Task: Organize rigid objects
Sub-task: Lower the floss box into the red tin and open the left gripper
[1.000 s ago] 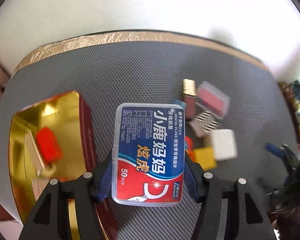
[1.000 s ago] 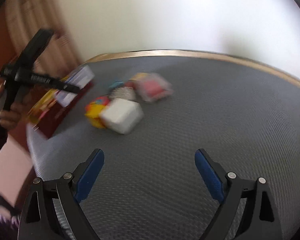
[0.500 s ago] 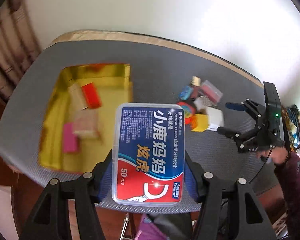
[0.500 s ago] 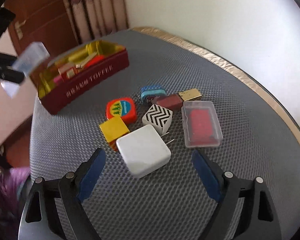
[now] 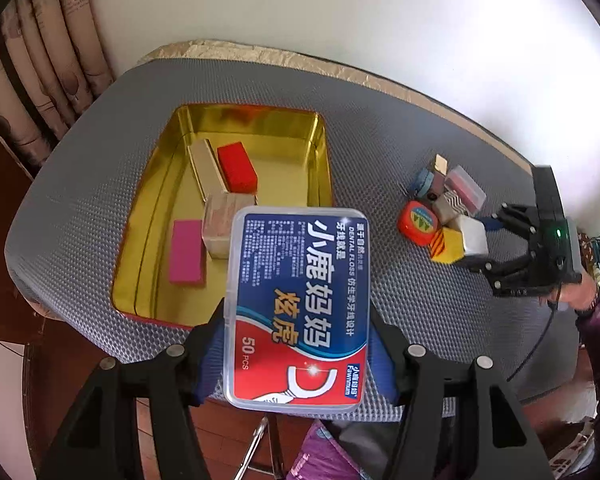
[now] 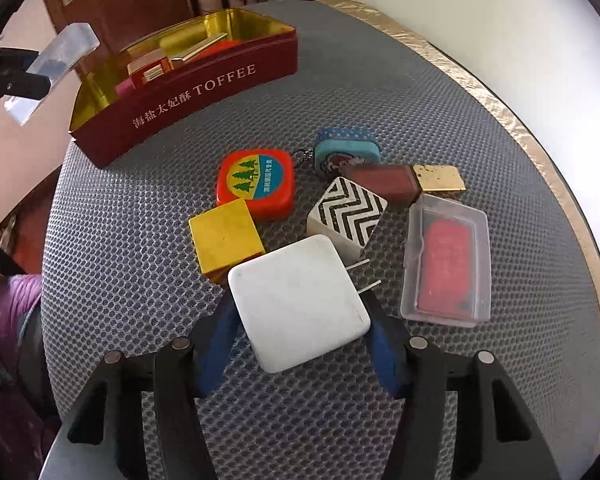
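Note:
My left gripper (image 5: 297, 312) is shut on a clear dental floss box (image 5: 300, 264) with a blue and red label, held in the air over the near right edge of the gold-lined toffee tin (image 5: 324, 152). My right gripper (image 6: 302, 312) is down on the grey mat with its jaws closing. The white plug charger (image 6: 296, 288) lies between them, and both blue pads meet its sides. The left wrist view shows that right gripper (image 5: 480, 244) around the charger (image 5: 472, 236). From the right wrist, the toffee tin (image 6: 188, 92) is at the far left.
Around the charger lie a yellow block (image 6: 226, 236), an orange tape measure (image 6: 256, 182), a zigzag cube (image 6: 348, 212), a clear case (image 6: 446, 256), a blue keyring case (image 6: 346, 152) and a maroon-gold bar (image 6: 400, 180). A red block (image 5: 238, 168) and a pink block (image 5: 186, 250) sit in the tin.
My left gripper carried the floss box away from the pile and over toward the tin. My right gripper swung in and dropped onto the pile, its jaws narrowing around the white charger.

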